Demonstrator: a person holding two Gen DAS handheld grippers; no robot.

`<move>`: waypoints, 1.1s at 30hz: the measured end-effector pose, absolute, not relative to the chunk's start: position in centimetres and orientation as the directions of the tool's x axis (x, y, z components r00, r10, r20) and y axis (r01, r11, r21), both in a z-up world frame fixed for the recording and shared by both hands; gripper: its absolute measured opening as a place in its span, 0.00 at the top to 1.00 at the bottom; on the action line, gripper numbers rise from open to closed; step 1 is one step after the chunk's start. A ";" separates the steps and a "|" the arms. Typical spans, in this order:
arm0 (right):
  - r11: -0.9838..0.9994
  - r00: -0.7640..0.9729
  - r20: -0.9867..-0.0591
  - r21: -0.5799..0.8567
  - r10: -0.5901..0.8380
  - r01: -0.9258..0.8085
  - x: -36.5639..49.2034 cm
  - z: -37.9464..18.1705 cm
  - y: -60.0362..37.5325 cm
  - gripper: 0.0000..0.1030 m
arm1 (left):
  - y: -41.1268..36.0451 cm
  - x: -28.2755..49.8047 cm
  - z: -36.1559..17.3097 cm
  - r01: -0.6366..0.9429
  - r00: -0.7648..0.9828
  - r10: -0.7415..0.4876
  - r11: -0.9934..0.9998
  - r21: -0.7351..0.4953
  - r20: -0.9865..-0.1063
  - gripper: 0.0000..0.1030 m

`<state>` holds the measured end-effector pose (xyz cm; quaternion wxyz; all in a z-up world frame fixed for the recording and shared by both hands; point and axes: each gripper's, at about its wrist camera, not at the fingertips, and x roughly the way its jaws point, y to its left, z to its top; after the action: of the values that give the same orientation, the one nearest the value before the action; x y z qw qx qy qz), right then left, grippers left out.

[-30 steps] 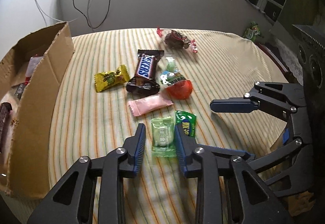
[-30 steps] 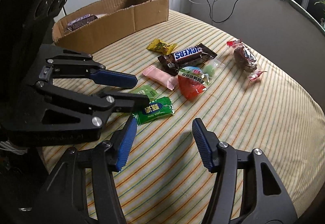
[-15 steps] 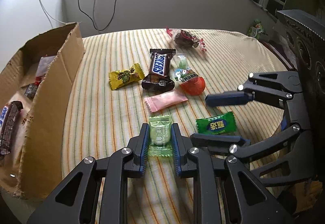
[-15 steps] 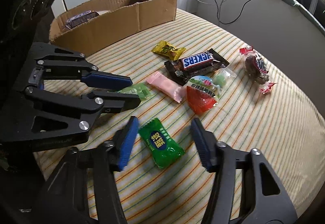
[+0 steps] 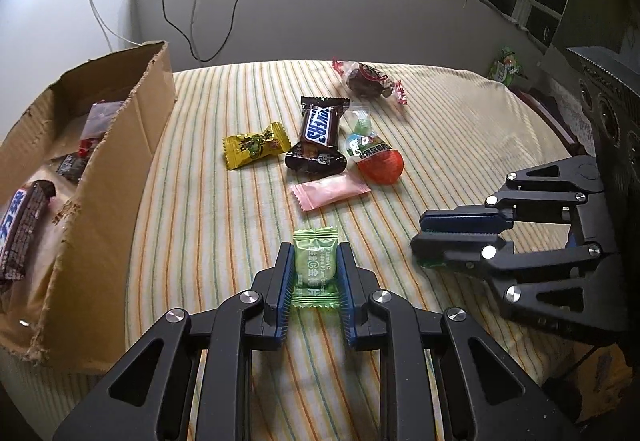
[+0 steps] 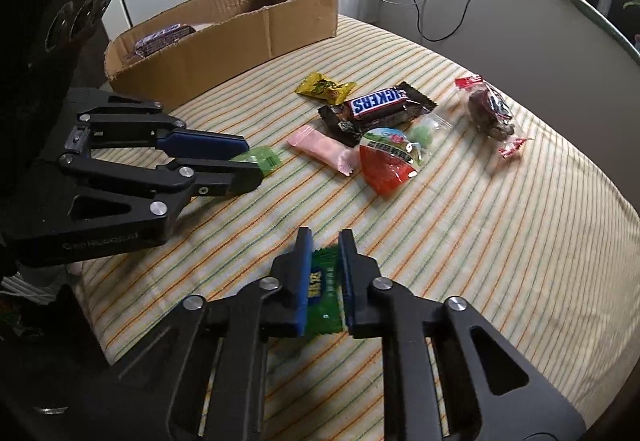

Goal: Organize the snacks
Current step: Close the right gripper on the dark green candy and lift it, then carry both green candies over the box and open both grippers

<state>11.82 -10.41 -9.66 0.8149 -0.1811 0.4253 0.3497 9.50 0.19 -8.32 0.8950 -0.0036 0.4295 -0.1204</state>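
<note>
Left gripper [image 5: 314, 273]: we see its blue ribbed pads pinching the pale green candy [image 5: 315, 266], a flat square translucent wrapper with crimped ends that stick out ahead of and behind the fingers.
Right gripper [image 6: 325, 277]: we see its fingers pinching the dark green candy [image 6: 322, 297], a glossy crinkled packet with blue and yellow print, standing on edge between the pads.
Ahead of the left fingers: we find a smooth pink packet [image 5: 330, 192] with sawtooth ends, then a brown chocolate bar [image 5: 319, 143] lying over a second dark wrapper, with a yellow candy [image 5: 256, 145] to its left.
Right of the chocolate bar: a red dome-shaped jelly cup [image 5: 378, 160] with a printed foil lid; a clear bag of dark sweets [image 5: 368, 79] with red twisted ends lies beyond it.
Left of the left fingers: a shallow cardboard box [image 5: 104, 177] with torn, ragged edges; we see wrapped bars inside it.
Surface: a soft cloth [image 5: 440, 129] with thin orange and green stripes, lightly wrinkled.
Grippers to each other: side by side, near but apart, both low over the cloth.
</note>
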 end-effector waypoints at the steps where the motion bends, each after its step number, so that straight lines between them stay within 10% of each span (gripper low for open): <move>1: 0.692 0.392 -0.818 0.010 0.421 -0.721 11.8 -9.6 -10.6 0.89 | 0.2 9.4 -8.3 0.214 0.602 -0.219 0.971 -0.109 -0.768 0.81; 6: 0.694 0.374 -0.820 0.039 0.433 -0.719 12.0 -9.6 -11.1 0.83 | 0.1 9.1 -8.4 0.212 0.604 -0.217 0.971 -0.108 -0.767 0.81; 8: 0.697 0.361 -0.819 0.066 0.447 -0.714 12.0 -9.4 -11.6 0.57 | 0.2 9.1 -8.3 0.209 0.605 -0.217 0.972 -0.110 -0.766 0.81; 10: 0.696 0.374 -0.815 0.049 0.443 -0.716 11.5 -9.3 -12.1 0.53 | 0.2 9.0 -8.4 0.208 0.606 -0.216 0.972 -0.110 -0.766 0.81; 14: 0.665 0.348 -0.829 0.039 0.439 -0.746 10.5 -9.6 -12.5 0.55 | 0.3 8.9 -8.3 0.208 0.604 -0.215 0.972 -0.109 -0.768 0.81; 17: 0.667 0.382 -0.833 -0.021 0.399 -0.745 9.8 -9.8 -12.3 0.77 | 0.3 8.8 -8.3 0.206 0.606 -0.215 0.972 -0.110 -0.766 0.81; 33: 0.673 0.455 -0.769 -0.043 0.450 -0.739 11.5 -5.1 -8.9 0.78 | 3.6 7.6 -3.7 0.161 0.706 -0.200 0.980 -0.120 -0.680 0.81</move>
<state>11.54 -8.95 -5.09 0.8315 -0.1895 0.3808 0.3574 7.62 3.61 -3.67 0.9231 -0.0260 0.3711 -0.0977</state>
